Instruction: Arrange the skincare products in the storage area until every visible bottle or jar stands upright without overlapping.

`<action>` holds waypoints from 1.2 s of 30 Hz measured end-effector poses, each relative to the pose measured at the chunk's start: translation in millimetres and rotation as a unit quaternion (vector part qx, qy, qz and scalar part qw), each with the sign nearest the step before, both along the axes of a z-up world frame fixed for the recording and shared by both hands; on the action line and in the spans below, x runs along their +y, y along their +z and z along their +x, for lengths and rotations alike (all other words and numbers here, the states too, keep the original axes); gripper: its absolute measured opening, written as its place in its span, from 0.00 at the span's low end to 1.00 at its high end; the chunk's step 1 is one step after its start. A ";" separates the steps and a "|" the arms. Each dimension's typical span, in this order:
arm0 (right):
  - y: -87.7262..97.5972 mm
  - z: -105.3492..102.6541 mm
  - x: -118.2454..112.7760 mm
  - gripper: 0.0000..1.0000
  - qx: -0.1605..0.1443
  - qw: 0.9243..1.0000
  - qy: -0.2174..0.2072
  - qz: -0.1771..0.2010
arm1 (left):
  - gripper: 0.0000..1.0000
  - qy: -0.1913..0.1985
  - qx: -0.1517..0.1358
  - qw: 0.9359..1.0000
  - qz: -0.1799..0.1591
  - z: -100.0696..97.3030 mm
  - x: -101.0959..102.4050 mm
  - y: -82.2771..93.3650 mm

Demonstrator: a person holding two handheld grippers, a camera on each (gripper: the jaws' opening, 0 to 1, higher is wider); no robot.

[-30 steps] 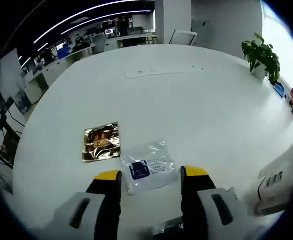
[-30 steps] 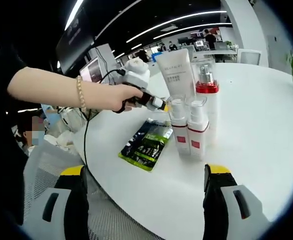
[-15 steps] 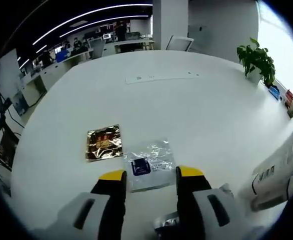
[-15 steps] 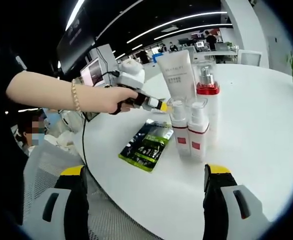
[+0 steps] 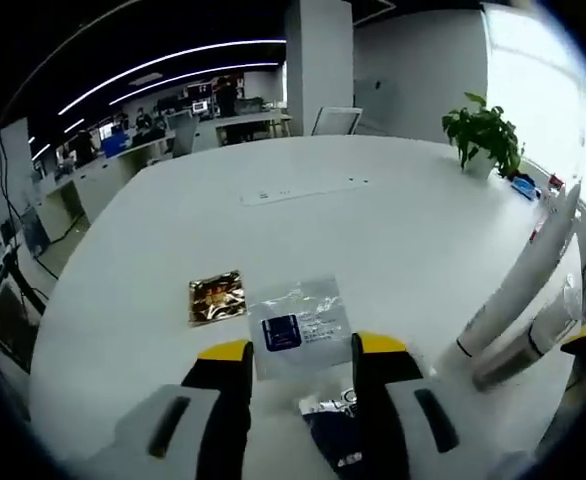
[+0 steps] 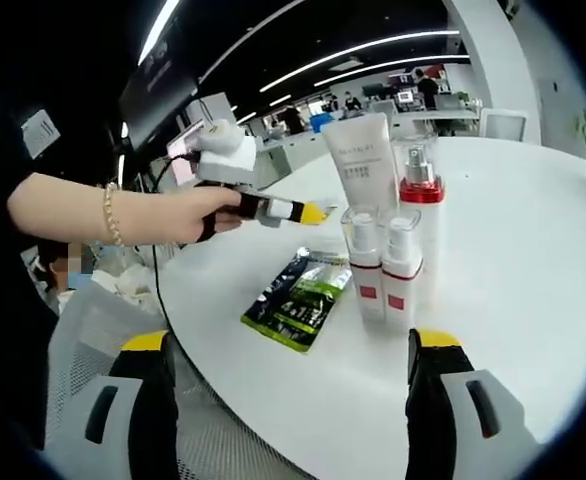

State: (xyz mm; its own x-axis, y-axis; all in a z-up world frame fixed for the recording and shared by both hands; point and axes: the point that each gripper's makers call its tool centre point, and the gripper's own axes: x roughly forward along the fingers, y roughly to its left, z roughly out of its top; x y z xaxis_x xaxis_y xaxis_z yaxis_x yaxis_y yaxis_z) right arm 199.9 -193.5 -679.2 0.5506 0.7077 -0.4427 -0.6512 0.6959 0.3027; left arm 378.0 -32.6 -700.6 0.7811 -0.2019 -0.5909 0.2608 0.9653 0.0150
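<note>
Beside the white tube on the table, we see four skincare containers upright, their labels too small to read. Our left hand-held gripper nears the tube, empty; the right hand-held gripper gapes, empty.

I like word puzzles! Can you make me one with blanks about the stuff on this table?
1. The four skincare containers are all standing ____.
2. The green packet lies ____ on the white table.
3. The tallest bottle has a ____ collar under its pump.
4. Beside the clear bag lies a shiny ____ packet.

Missing words: upright; flat; red; gold
</note>
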 end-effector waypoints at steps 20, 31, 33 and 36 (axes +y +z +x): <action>13.0 0.4 3.8 0.86 -0.023 1.000 0.006 0.017 | 0.38 -0.072 -0.075 0.994 0.025 -70.7 -13.9 50.0; 21.7 0.0 10.2 0.77 -0.015 0.998 0.009 0.052 | 0.38 -0.106 -0.092 0.989 0.035 -115.8 -21.8 68.1; 27.1 1.2 13.1 0.73 -0.015 0.998 0.011 0.065 | 0.38 -0.111 -0.092 0.989 0.034 -121.7 -22.8 68.0; 36.8 1.3 24.3 0.67 -0.008 0.996 0.018 0.092 | 0.38 -0.119 -0.095 0.988 0.033 -135.2 -28.1 71.6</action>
State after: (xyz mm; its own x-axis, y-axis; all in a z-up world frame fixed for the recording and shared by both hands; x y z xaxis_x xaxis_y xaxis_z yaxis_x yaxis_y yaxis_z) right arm 201.2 -169.1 -642.4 0.5293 0.7956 -0.2949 -0.6809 0.6056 0.4119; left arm 242.9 -60.7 -629.0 0.8147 -0.3583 -0.4559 0.4660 0.8725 0.1469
